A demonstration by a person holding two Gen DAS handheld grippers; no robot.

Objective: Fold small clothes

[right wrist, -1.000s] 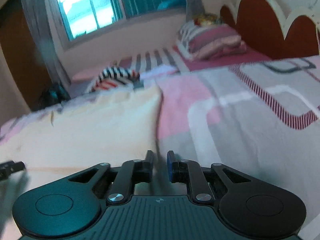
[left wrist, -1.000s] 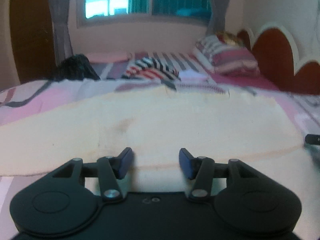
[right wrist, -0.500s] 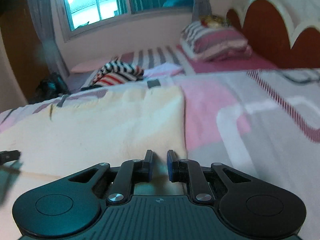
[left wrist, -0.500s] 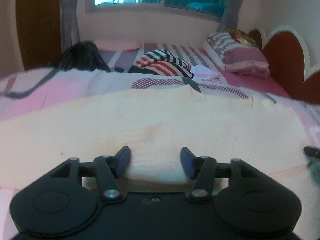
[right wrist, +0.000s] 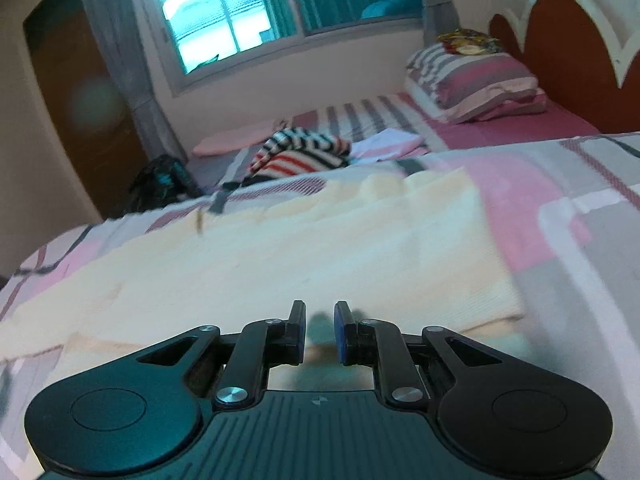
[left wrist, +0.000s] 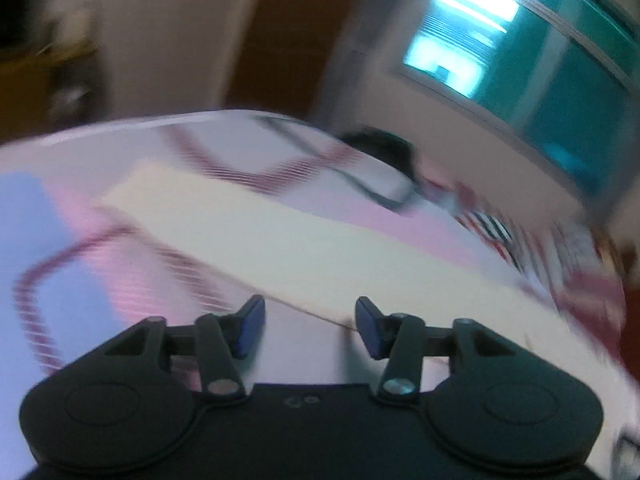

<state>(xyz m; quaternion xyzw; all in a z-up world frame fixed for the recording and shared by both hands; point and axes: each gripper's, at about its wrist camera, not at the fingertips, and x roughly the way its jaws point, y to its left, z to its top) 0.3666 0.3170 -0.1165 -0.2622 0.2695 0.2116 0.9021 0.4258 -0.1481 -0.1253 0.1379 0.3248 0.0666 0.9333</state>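
A cream garment point(right wrist: 300, 256) lies spread flat on the pink and grey bedspread point(right wrist: 560, 208). My right gripper point(right wrist: 319, 312) hovers just above the garment's near part, inside its right edge. A narrow gap shows between its jaws, with nothing in it, and its shadow falls on the cloth. The left wrist view is blurred and tilted. There the cream garment point(left wrist: 320, 248) runs as a long band across the bedspread point(left wrist: 80, 280). My left gripper point(left wrist: 309, 308) is over the garment's near edge, jaws closing, with nothing gripped between them.
A red, white and black striped garment point(right wrist: 304, 152) and folded pale clothes point(right wrist: 388, 144) lie farther back on the bed. A striped pillow point(right wrist: 476, 80) rests by the red headboard point(right wrist: 568, 40). A black bag point(right wrist: 160, 184) sits at the far left under the window point(right wrist: 224, 20).
The left gripper swung fast to the left and rolled, so its view now tilts, and its jaws narrowed. The right gripper moved from the garment's right edge to over the cloth.
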